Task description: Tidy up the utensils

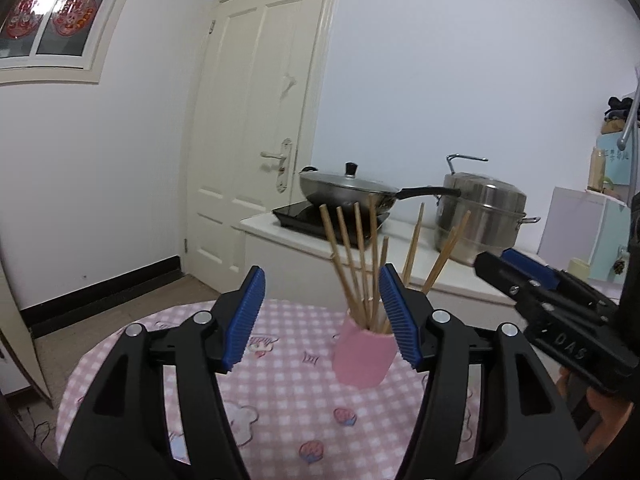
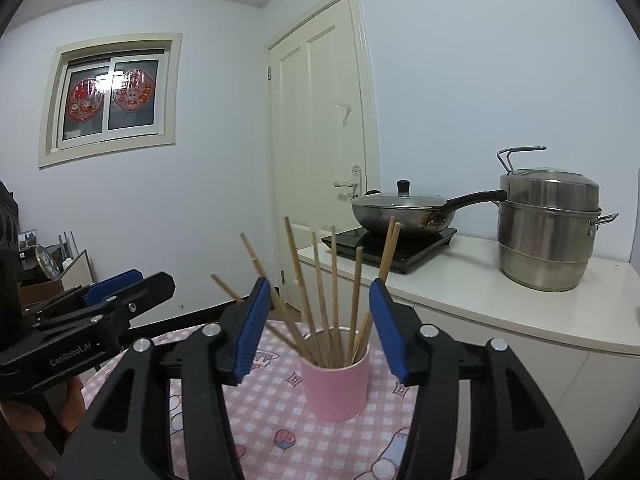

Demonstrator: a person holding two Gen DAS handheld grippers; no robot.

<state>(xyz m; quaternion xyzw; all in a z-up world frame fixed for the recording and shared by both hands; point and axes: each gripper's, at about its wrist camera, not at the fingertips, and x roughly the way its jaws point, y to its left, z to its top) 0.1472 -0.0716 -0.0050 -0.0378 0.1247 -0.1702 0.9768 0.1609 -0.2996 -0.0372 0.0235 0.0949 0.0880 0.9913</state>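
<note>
Left gripper [image 1: 322, 314]: jaws standing apart, empty, blue pads [image 1: 245, 322] clear of everything; right gripper [image 2: 316, 330] likewise parted, nothing held, the chopstick tops showing in the gap between its pads. Wooden chopsticks [image 2: 326, 308] stand fanned out in a pink cup [image 2: 335, 388], upright on the counter [image 2: 280, 420] with its pink checked cloth. Behind: a lidded wok [image 2: 404, 210] on a black hob and a steel steamer pot [image 2: 548, 232].

Both wrist cams sit low, close over the bench [image 1: 280, 400], looking forward, slightly down. Left cam views the pink cup [image 1: 362, 356] from its left, right cam [image 2: 336, 384] head-on. Shared: cup, door [image 1: 256, 128], wok [image 2: 404, 210], steamer pot [image 2: 548, 232]; each sees the other gripper.
</note>
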